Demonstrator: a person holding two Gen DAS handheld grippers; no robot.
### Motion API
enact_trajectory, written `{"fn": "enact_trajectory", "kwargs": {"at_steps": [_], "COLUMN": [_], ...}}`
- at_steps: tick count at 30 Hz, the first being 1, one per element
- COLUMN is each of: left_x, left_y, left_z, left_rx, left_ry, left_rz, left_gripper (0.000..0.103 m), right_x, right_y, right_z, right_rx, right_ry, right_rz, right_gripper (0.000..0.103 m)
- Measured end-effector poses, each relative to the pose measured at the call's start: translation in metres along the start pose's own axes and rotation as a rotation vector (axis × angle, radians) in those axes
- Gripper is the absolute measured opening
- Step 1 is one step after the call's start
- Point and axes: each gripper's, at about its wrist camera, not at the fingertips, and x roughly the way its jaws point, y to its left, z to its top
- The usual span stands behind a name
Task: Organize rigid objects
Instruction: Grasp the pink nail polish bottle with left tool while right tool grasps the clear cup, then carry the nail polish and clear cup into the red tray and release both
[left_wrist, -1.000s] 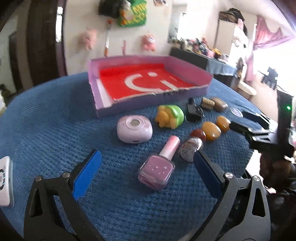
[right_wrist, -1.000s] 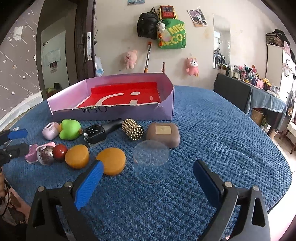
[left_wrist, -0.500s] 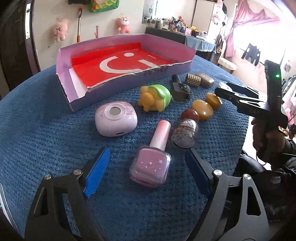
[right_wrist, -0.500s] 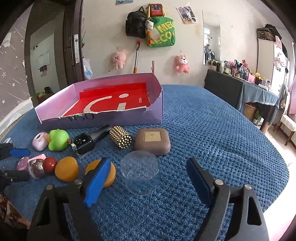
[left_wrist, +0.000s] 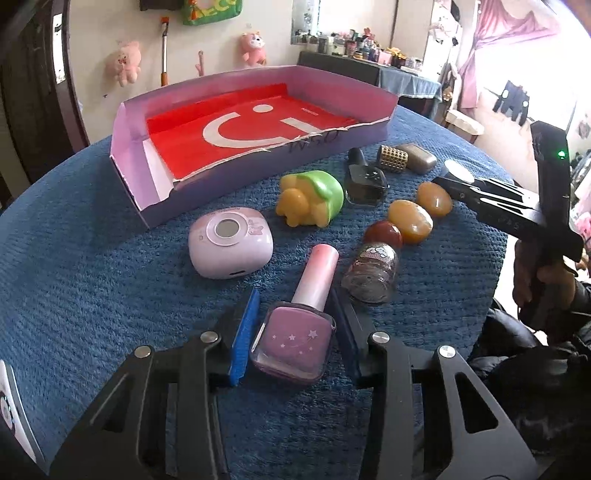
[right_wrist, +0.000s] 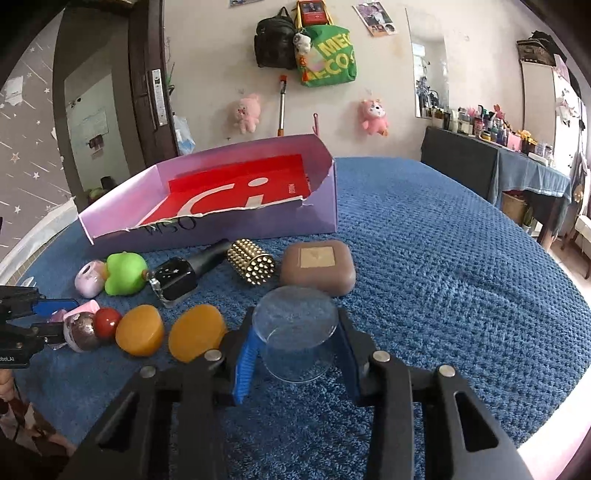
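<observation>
On the left, our left hand-held gripper (left_wrist: 293, 334) has just been closing, and its pads now sit against both sides of the pink nail polish bottle (left_wrist: 295, 332), which lies flat on the blue-covered desk (left_wrist: 92, 277) with its cap pointing away from us. The grip is low on the square glass body; we judge the smooth sides could let it twist or slide out on the lift, and its cap could knock the glitter bottle (left_wrist: 373, 271) just beside it. Behind stands the purple box (left_wrist: 258, 162), where these things presumably go. To the right, our right hand-held gripper (right_wrist: 295, 350) has likewise just been closing and now clamps the clear round container (right_wrist: 295, 332), also on the desk. Its thin clear wall looks slippery; squeezing harder might deform it, and a loose hold might drop it onto the amber stones (right_wrist: 195, 338) nearby.
</observation>
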Motion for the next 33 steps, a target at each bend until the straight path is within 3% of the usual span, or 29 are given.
{"fn": "enact_trajectory", "kwargs": {"at_steps": [9,33], "left_x": [-0.017,-0.016], "left_y": [-0.009,-0.013], "left_z": [0.012,0.012], "left_rx": [-0.022,-0.034], "left_ry": [-0.067,-0.063], "left_rz": [0.009,0.058], "left_gripper": [0.037,0.037], "right_x": [-0.015,-0.016], "right_y": [-0.003,-0.002], "right_z": [0.018,0.024], "right_rx": [-0.018,-0.054], "right_ry": [-0.063,-0.086], "right_rz": [0.025,0.060], "right_gripper": [0.041,0.041]}}
